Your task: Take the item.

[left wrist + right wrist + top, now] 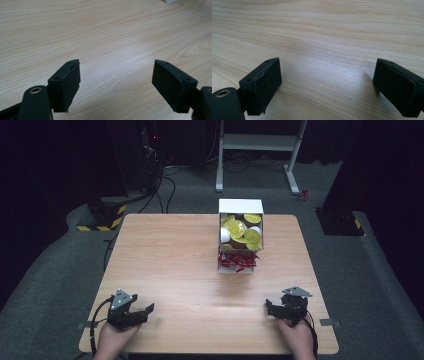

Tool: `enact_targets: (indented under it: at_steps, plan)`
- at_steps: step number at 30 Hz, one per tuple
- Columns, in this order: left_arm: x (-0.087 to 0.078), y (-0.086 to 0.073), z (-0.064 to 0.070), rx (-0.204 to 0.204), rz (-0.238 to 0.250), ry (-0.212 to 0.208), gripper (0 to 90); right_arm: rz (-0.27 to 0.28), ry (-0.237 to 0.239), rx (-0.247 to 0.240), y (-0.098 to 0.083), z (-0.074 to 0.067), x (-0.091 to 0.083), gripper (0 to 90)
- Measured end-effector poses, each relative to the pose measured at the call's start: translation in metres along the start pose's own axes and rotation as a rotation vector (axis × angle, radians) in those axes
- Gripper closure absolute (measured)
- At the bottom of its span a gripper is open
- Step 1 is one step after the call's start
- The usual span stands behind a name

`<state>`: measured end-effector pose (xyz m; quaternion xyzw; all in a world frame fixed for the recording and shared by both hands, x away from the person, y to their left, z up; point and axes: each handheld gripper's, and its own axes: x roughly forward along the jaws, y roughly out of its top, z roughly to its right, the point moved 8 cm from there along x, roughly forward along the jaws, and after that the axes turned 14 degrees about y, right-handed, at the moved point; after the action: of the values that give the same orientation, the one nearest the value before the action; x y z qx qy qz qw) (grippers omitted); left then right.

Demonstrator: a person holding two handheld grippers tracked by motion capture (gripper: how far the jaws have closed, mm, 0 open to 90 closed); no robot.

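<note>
High view: white box [240, 206] brimming with gold coins [236, 229] (red shreds [236, 261] in front)

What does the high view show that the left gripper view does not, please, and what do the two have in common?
High view alone: the white box at the table's far edge with gold coins and red shredded paper in it, both hands, the right gripper and the floor around the table. Left gripper view alone: a close look at the left gripper, its jaws apart with bare wood between them. Shared: the wooden table and the left gripper.
</note>
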<state>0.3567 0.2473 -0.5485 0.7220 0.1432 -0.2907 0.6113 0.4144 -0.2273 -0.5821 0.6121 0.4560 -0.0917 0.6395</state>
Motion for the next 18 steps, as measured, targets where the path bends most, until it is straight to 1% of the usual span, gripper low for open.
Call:
enact_targets:
  at_steps: [1,3,4,6,7,9,10,11,13,14,16,18]
  plan:
    - [0.000,0.002,0.003,0.010,0.006,0.000,23.0,0.000,0.002,-0.004,0.000,0.000,0.000,8.1]
    - [0.000,0.005,0.006,0.012,0.012,0.001,23.0,-0.001,0.004,-0.006,0.000,0.000,0.000,8.1]
    - [-0.001,0.007,0.009,0.023,0.014,-0.003,23.0,-0.001,0.004,-0.007,0.000,0.000,0.000,8.1]
    - [-0.002,0.011,0.013,0.007,0.022,-0.005,23.0,-0.001,0.004,-0.007,0.000,0.000,0.000,8.1]
    - [-0.004,0.015,0.017,0.009,0.030,-0.017,23.1,-0.001,0.006,-0.008,0.000,0.000,0.000,8.0]
    - [-0.004,0.020,0.021,0.031,0.044,0.004,23.4,-0.002,0.011,-0.007,0.000,0.000,0.000,8.0]
    - [-0.004,0.021,0.024,0.033,0.047,0.003,23.4,-0.003,0.011,-0.008,0.000,0.000,0.000,7.9]
    - [-0.003,0.023,0.026,0.021,0.050,0.000,23.5,-0.004,0.012,-0.014,0.000,0.000,0.000,7.8]
    - [-0.002,0.027,0.031,0.011,0.054,-0.005,23.8,-0.004,0.015,-0.012,-0.001,0.000,-0.001,7.8]
    - [-0.001,0.029,0.032,0.016,0.057,-0.002,24.2,-0.006,0.017,-0.014,-0.001,0.000,-0.001,7.9]
    - [0.001,0.035,0.038,0.005,0.059,-0.008,25.0,-0.012,0.022,-0.017,-0.001,0.000,-0.001,7.9]
    - [0.002,0.040,0.041,0.011,0.064,-0.006,25.0,-0.016,0.028,-0.026,-0.001,0.001,-0.001,7.9]
